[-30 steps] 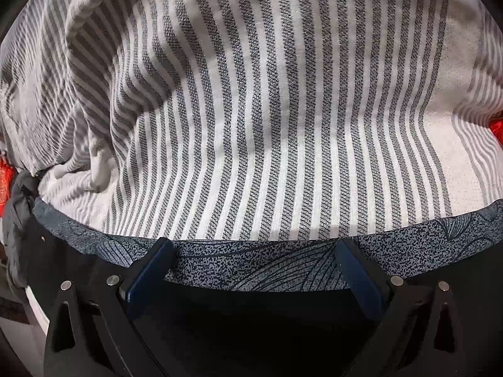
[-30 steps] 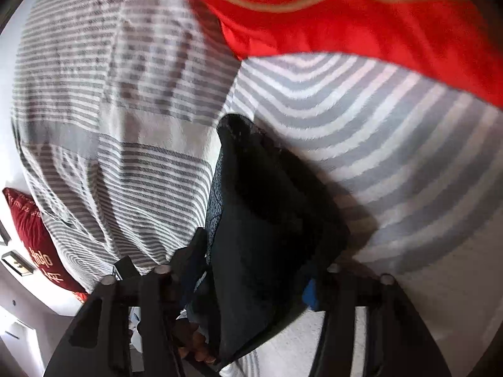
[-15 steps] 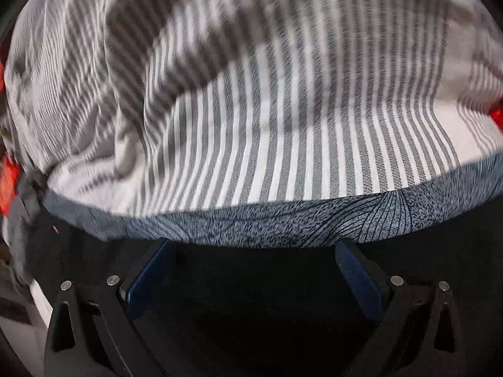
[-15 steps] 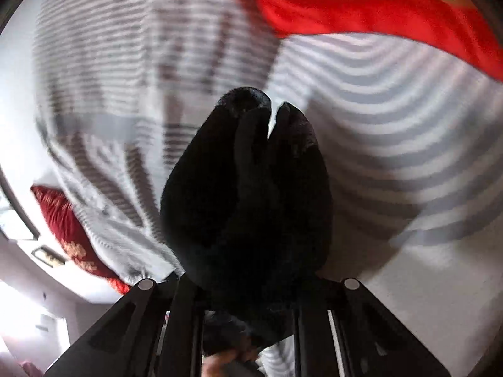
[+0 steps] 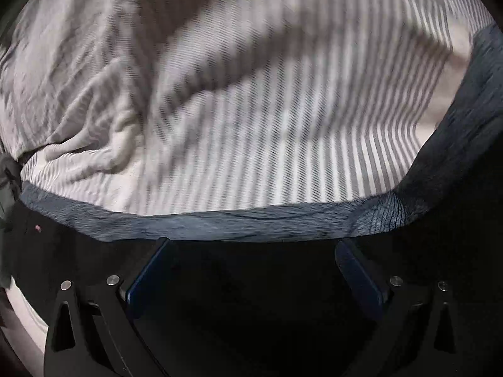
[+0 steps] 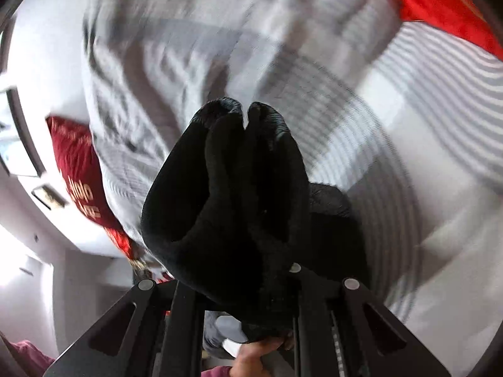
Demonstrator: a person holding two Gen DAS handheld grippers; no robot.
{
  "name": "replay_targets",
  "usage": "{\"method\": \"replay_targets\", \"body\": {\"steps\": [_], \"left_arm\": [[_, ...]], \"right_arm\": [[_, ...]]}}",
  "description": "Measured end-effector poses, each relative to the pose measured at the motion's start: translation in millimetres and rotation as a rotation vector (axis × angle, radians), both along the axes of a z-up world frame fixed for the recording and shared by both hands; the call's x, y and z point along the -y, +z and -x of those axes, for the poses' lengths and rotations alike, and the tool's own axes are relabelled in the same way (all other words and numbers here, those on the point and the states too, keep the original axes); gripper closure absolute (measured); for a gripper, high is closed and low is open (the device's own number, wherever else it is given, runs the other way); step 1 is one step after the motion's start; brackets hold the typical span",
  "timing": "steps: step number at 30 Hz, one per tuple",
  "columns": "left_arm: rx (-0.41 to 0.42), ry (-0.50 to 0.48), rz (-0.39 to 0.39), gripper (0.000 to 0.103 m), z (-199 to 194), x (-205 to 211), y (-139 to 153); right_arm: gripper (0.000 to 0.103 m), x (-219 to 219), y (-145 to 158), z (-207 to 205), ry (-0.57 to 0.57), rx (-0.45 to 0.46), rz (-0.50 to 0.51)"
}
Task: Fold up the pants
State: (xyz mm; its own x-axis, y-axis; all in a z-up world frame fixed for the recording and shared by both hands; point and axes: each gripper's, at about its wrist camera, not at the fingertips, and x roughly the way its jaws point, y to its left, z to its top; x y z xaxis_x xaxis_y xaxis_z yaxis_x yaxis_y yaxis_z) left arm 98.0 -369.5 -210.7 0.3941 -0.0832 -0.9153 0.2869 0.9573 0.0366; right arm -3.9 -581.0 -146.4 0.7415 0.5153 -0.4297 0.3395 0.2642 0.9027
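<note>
Ahead of our left claw (image 5: 251, 270) the striped bed cover (image 5: 251, 119) spreads wide and wrinkled, bunched into folds toward the left, with a broad shadow lying across its upper part. The pants (image 5: 220, 223) run as a band across the bottom of the left view; their speckled blue-grey edge stretches left to right, then climbs up the right side, so the long line we can see lies crosswise to the claw. The left claw's blue pads (image 5: 147, 279) stand wide apart with dark cloth lying between them; we cannot tell whether they touch it.

Our right claw (image 6: 242, 286) is closed tight on the pants (image 6: 226, 194) — a thick black bundle that bulges forward from between the fingers in two rounded lobes, pointing away from the camera and raised above the bed. Past it lie the striped cover, a red cloth (image 6: 440, 3) at upper right and a red cushion (image 6: 81, 169) at the bed's left edge. Much of this view is blurred.
</note>
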Motion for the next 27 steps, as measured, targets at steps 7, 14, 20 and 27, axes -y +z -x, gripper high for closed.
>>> {"method": "replay_targets", "body": {"steps": [7,14,20,27], "left_arm": [[0.046,0.090,-0.009,0.000,-1,-95,37],[-0.009,0.198,-0.066,0.000,4,-197,19],[-0.064,0.257,-0.066,0.000,5,-246,11],[-0.087,0.312,-0.056,0.000,4,-281,19]], "right_arm": [[0.088,-99,6,-46,0.182,-0.054,0.195],[0.088,-205,-34,-72,0.372,-0.208,0.403],[0.076,-261,-58,-79,0.458,-0.317,0.594],[0.026,-306,-21,-96,0.628,-0.239,0.724]]}}
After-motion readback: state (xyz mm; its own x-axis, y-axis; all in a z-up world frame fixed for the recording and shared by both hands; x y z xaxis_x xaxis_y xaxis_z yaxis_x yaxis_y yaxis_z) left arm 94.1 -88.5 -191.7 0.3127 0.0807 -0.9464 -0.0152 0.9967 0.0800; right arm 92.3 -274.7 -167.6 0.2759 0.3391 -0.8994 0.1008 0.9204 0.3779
